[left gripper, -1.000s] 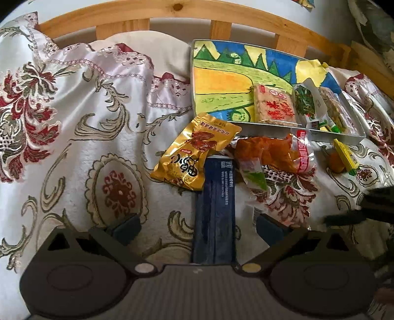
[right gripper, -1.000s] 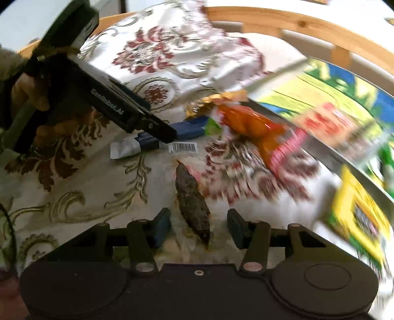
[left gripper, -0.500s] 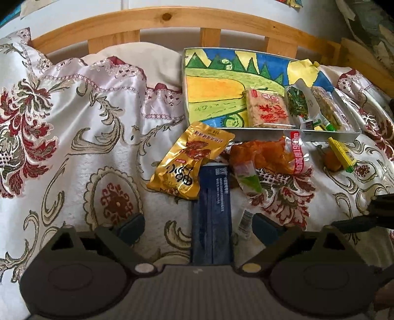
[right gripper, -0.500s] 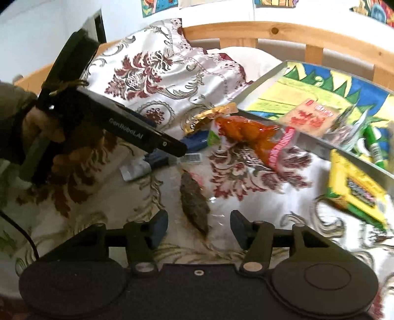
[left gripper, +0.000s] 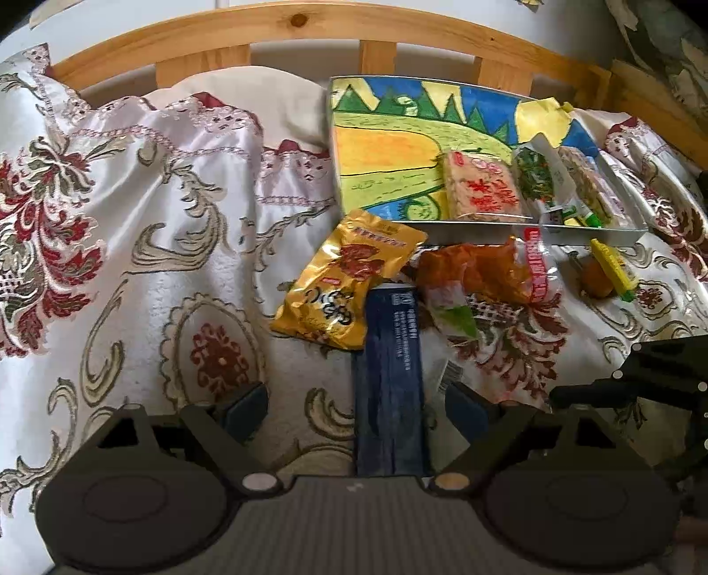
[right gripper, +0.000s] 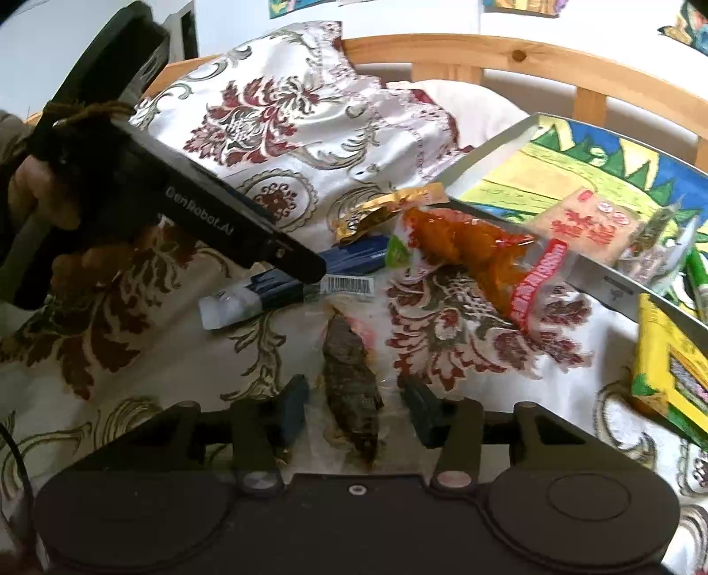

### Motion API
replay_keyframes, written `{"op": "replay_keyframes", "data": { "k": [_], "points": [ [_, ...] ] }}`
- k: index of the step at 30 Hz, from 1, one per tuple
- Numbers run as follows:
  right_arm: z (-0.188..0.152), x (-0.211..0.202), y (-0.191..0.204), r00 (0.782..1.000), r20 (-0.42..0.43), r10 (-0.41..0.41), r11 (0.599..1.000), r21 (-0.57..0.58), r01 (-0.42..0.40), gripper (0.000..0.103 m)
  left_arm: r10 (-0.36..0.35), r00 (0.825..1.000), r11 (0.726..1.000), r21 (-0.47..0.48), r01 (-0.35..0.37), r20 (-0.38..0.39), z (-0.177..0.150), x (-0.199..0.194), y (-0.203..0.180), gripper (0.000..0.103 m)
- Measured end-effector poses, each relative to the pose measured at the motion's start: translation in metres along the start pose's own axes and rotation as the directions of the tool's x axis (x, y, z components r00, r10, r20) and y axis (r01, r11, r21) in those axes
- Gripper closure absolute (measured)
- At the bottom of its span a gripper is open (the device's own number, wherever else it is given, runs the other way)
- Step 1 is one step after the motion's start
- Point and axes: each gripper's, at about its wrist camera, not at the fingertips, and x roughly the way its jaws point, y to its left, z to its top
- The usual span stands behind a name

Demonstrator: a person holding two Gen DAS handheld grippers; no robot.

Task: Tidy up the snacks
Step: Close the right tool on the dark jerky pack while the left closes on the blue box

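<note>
My left gripper (left gripper: 356, 404) is open, its jaws on either side of a dark blue snack bar (left gripper: 389, 376) lying on the bedspread; the bar also shows in the right wrist view (right gripper: 309, 274). My right gripper (right gripper: 354, 409) is open around a dark brown snack in a clear wrapper (right gripper: 352, 385). A gold pouch (left gripper: 345, 292) and an orange snack bag (left gripper: 478, 272) lie beyond the bar. The colourful tray (left gripper: 385, 150) holds a red-printed cracker pack (left gripper: 484, 192) and other packets.
A yellow packet (left gripper: 613, 267) and a small orange item (left gripper: 595, 281) lie right of the tray's front edge. A wooden bed rail (left gripper: 301, 22) runs behind. The floral bedspread (left gripper: 132, 221) is rumpled at left. The left hand-held gripper body (right gripper: 177, 199) crosses the right wrist view.
The left gripper has drawn slightly back and up along the blue bar. The right gripper has steadied over the brown snack. Both stay open.
</note>
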Motion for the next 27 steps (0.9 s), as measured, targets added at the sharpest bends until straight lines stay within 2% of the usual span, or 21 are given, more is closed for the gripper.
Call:
{"op": "replay_keyframes", "data": {
  "k": [7,14,19,21,27],
  "points": [
    [-0.001,-0.027,0.019,0.992,-0.011,-0.126,0.974,-0.190,0.122,0.054,-0.033,0.999,0.999,0.035,0.033,0.002,0.000,0.000,-0.012,0.014],
    [-0.005,-0.027,0.013,0.993,-0.046,-0.104,0.987,-0.127,0.098,0.054,-0.052,0.999,0.997,0.050,0.051,0.011,0.004,-0.002,-0.019,0.019],
    [-0.007,-0.025,0.015,0.991,-0.037,-0.126,0.983,-0.141,0.120,0.054,-0.051,0.998,0.997,0.055,0.054,-0.045,0.000,0.008,-0.023,0.022],
    [-0.007,-0.025,0.016,0.990,-0.034,-0.138,0.979,-0.154,0.132,0.054,-0.055,0.997,0.998,0.034,0.057,-0.049,-0.001,0.009,-0.021,0.026],
    [-0.007,-0.014,0.016,0.990,-0.018,-0.140,0.981,-0.135,0.137,0.054,-0.040,0.995,0.998,0.037,0.044,-0.093,0.002,0.015,-0.022,0.048]
  ]
}}
